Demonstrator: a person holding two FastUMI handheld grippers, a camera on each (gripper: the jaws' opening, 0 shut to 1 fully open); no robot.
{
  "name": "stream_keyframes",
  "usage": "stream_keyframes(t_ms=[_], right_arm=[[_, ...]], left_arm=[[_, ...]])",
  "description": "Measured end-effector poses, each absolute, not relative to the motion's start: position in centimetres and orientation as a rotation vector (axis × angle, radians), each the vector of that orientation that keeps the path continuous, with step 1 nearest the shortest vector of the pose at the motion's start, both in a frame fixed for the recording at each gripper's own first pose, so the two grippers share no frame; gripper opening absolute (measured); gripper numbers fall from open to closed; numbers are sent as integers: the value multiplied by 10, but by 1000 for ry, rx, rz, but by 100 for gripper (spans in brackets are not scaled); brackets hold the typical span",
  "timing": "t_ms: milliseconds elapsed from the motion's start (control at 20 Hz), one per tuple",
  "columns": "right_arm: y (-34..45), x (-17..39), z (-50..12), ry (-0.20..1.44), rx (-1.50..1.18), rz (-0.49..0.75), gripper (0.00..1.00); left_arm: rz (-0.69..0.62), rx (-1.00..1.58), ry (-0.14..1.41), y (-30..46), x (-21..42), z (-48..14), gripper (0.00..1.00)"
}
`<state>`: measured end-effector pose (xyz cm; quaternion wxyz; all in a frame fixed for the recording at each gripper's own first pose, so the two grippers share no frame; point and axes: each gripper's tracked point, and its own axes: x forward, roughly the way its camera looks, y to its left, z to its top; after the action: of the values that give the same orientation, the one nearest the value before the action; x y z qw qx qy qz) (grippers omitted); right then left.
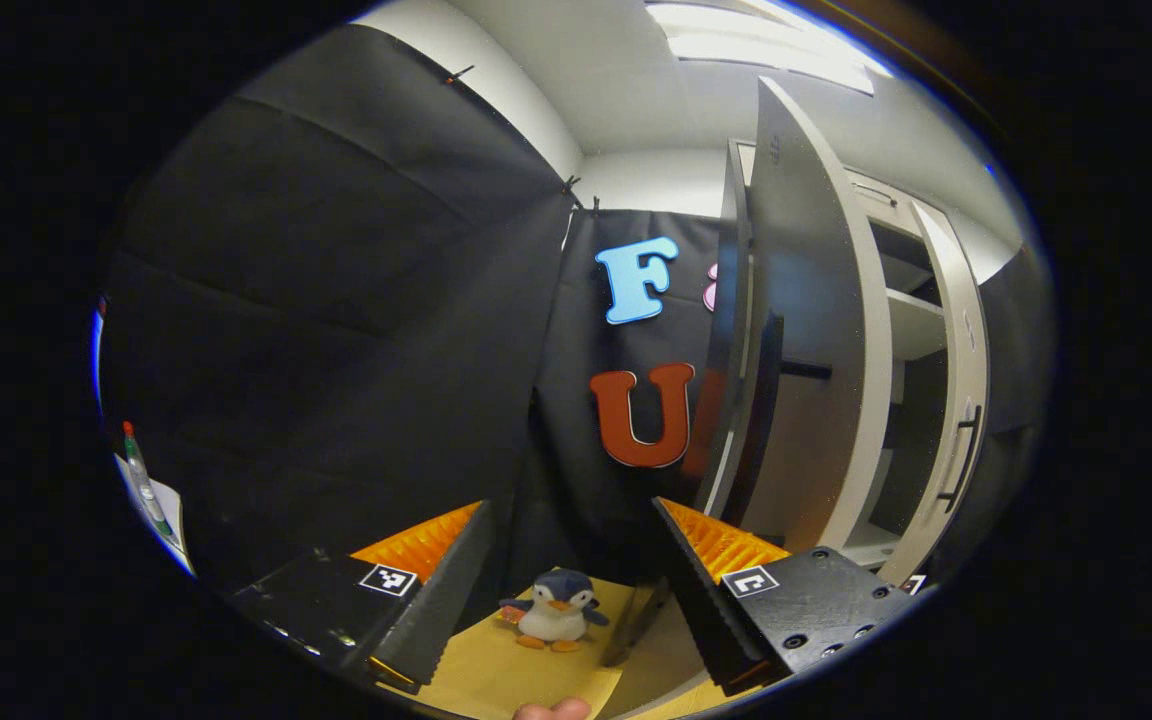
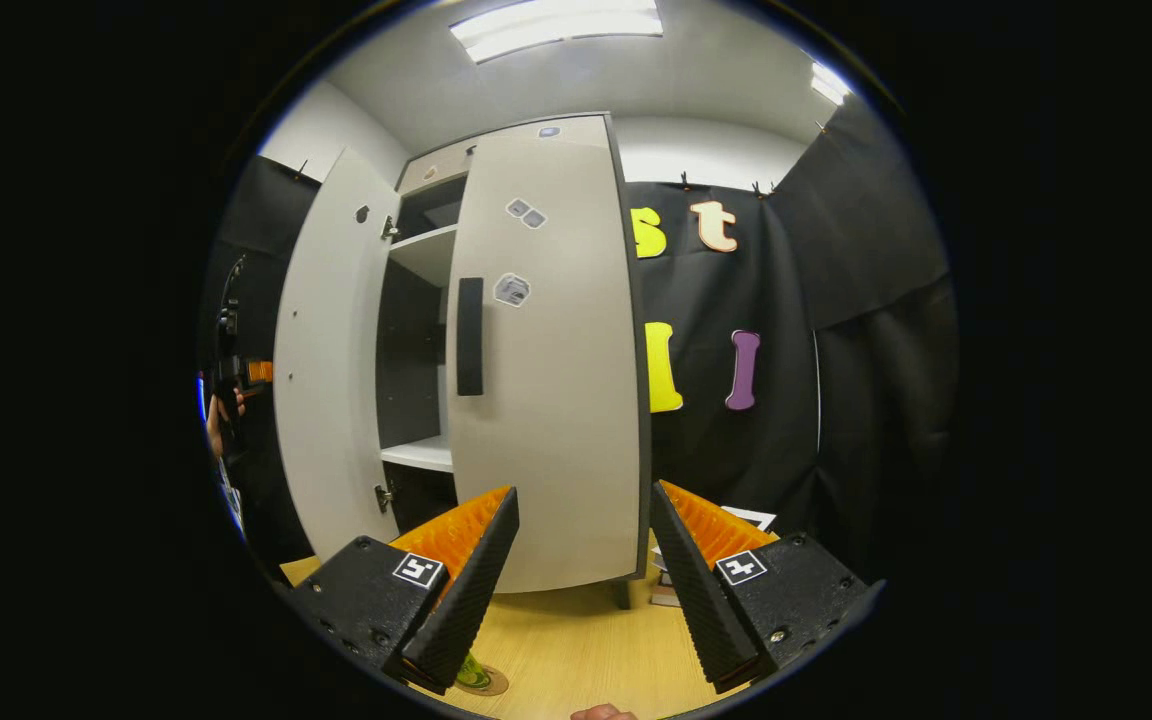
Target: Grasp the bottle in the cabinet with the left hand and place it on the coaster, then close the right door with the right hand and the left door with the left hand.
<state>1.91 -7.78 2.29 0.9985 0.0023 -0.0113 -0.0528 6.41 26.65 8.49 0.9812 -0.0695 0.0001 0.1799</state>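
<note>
Here, in the left gripper view, the left tool (image 1: 566,585) stood with its fingers apart and nothing between them, over a wooden surface (image 1: 496,670) where a toy penguin (image 1: 556,610) sat. The cabinet's (image 1: 911,330) left door (image 1: 811,330) hung open — edge-on. In the right gripper view, the right tool (image 2: 581,570) was likewise spread wide and empty; the right door (image 2: 546,360) stood closed, and something green on a coaster (image 2: 481,680) — perhaps the bottle — peeked beneath one finger.
</note>
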Motion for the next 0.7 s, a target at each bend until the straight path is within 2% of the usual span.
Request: stream_keyframes(t_ms=[50,100,150,200,400,700], right_arm=[[-79,19,24,-25,2,-109,81],[-80,20,24,-27,2,-112,81],[-81,21,23,-24,2,-111,81],[-80,24,20,-18,4,-108,81],[-70,31,14,1,20,-78,81],[-66,30,17,-7,15,-61,81]], left_arm=[[370,-126,-19,267,66,89,95],[382,-124,-28,266,64,89,94],[386,-121,-33,264,65,89,100],[386,-109,-34,263,64,89,93],[366,-75,-24,240,64,90,93],[202,-130,-31,175,75,86,93]])
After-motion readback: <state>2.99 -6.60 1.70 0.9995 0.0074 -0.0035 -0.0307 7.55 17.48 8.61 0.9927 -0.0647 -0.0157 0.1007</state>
